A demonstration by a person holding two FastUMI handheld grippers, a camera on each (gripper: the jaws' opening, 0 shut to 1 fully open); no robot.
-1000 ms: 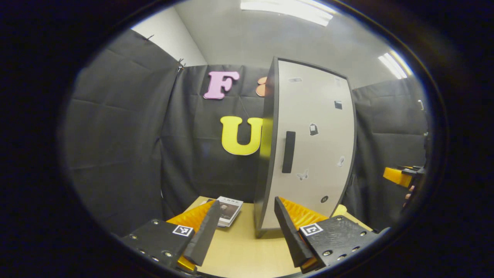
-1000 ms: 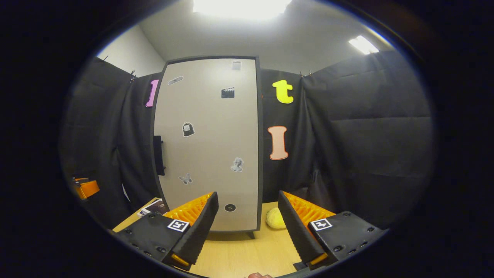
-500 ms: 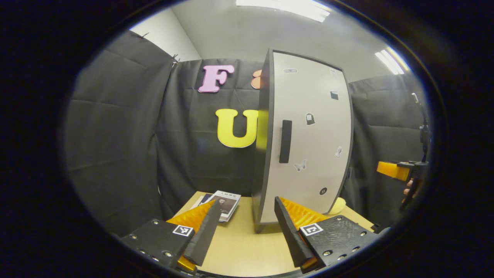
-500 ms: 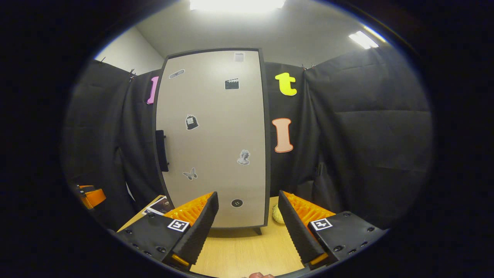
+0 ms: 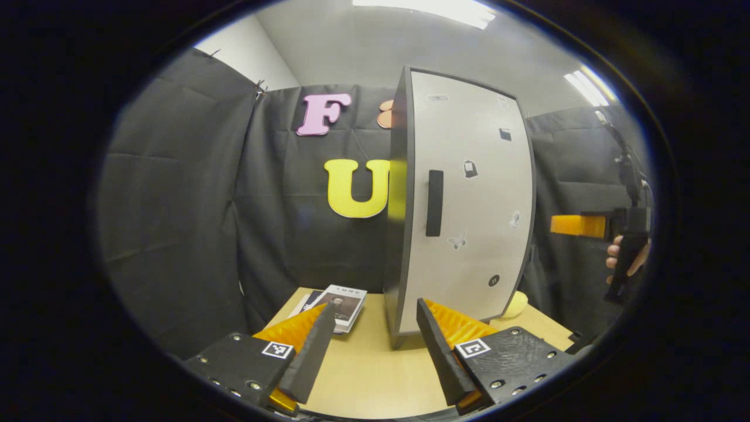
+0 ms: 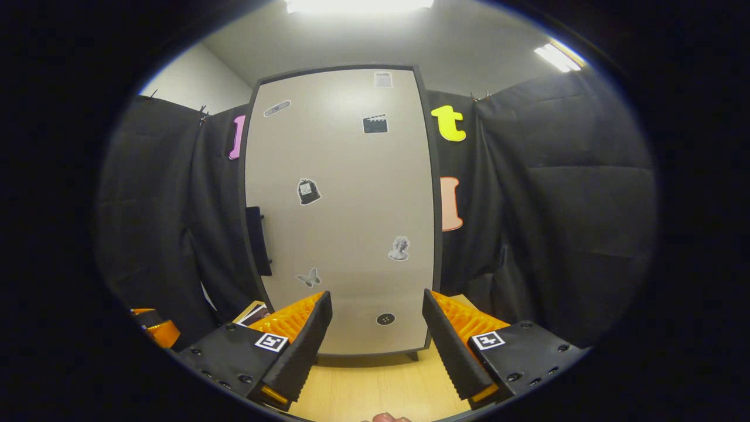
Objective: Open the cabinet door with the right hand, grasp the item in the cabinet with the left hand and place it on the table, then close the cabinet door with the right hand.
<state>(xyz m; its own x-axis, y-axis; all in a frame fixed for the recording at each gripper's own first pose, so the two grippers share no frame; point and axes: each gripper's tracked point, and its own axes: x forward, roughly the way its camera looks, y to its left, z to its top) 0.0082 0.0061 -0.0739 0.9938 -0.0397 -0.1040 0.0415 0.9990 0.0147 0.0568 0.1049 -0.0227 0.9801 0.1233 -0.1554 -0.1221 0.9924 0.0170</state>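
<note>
Right gripper view, cabinet door [image 6: 345,205] closed, tongs [image 6: 375,346] apart

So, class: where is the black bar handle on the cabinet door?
In the left gripper view, the black bar handle stands upright near the left edge of the pale cabinet door, at mid-height.

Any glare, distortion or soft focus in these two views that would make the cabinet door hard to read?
Left gripper view: fisheye bows the cabinet door; its handle stays sharp; the right gripper near the rim is slightly soft. Right gripper view: a ceiling light blows out the top and throws a mild sheen on the upper door; the stickers stay legible.
</note>
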